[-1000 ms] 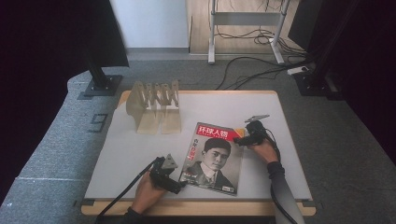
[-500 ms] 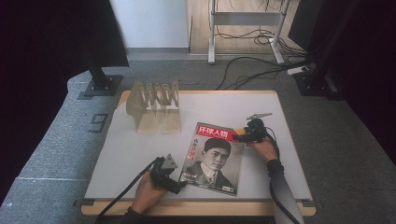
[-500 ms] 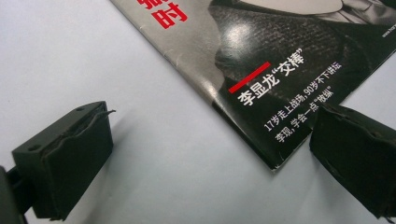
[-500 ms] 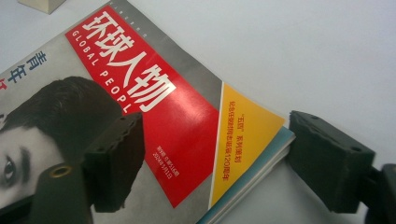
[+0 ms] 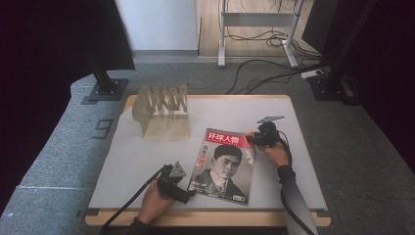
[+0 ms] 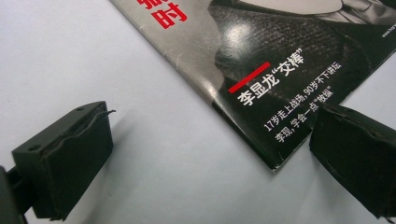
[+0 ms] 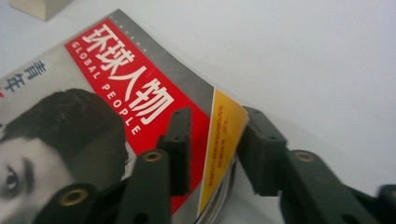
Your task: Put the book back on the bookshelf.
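A magazine [image 5: 222, 166] with a red title block and a portrait cover lies flat on the white table [image 5: 127, 161]. My left gripper [image 5: 182, 192] is at its near left corner. In the left gripper view its jaws stand wide apart on the table, with the magazine's corner [image 6: 261, 140] between them and untouched. My right gripper [image 5: 253, 138] is at the far right corner. One jaw rests on the red cover [image 7: 140, 93] and the other stands just outside the edge. The yellow strip [image 7: 224, 144] bends up in the narrow gap between them.
A pale wooden slotted rack [image 5: 164, 115] stands at the back left of the table, and its corner [image 7: 39, 7] shows in the right gripper view. Cables and stand legs lie on the grey floor beyond the far edge.
The right gripper has tilted slightly at the magazine's far right corner. The left gripper and the magazine have stayed where they were.
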